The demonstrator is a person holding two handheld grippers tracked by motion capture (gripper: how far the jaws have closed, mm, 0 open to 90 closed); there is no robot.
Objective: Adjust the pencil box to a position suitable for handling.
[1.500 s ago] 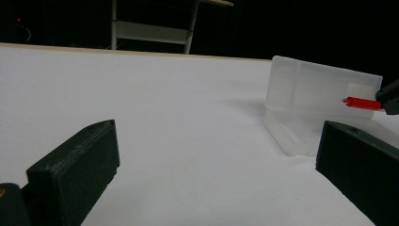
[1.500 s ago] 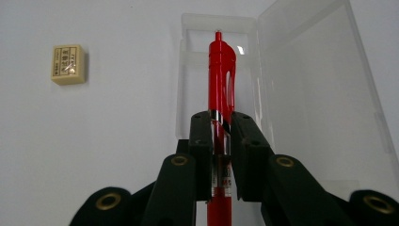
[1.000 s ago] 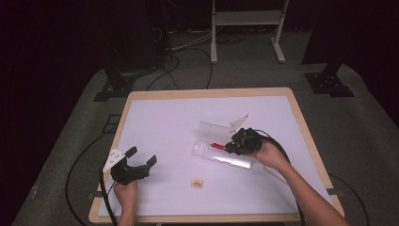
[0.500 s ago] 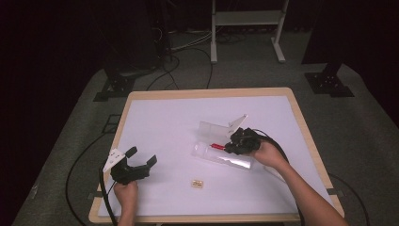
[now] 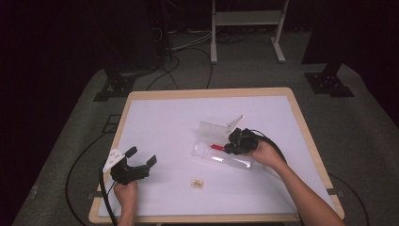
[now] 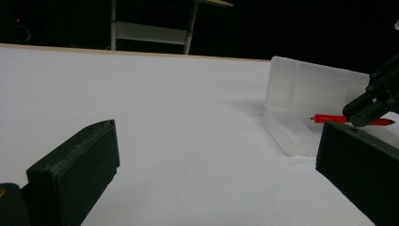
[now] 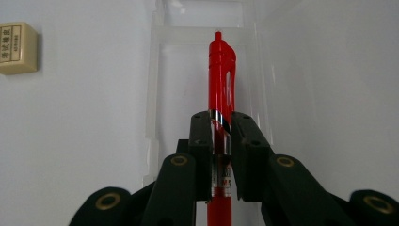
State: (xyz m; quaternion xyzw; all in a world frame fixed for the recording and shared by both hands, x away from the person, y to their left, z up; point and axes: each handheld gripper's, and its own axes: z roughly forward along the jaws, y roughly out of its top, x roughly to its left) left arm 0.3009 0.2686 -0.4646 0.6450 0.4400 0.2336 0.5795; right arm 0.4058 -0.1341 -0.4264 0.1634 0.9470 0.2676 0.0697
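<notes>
Nearest, the left hand-held gripper [image 5: 139, 165] is resting released on the tabletop [image 5: 164, 122], left of a small eraser [image 5: 197, 183]. Farther right, the right hand-held gripper [image 5: 234, 142] is grasping a red pen [image 7: 221, 80] over the tray of an open clear pencil case [image 5: 221, 157]. It seems the placing step: next, lowering the pen flat into the tray and releasing.

right gripper [image 5: 234, 144] with red pen [image 7: 221, 70] edged slightly leftward over clear case [image 5: 221, 157]
</notes>
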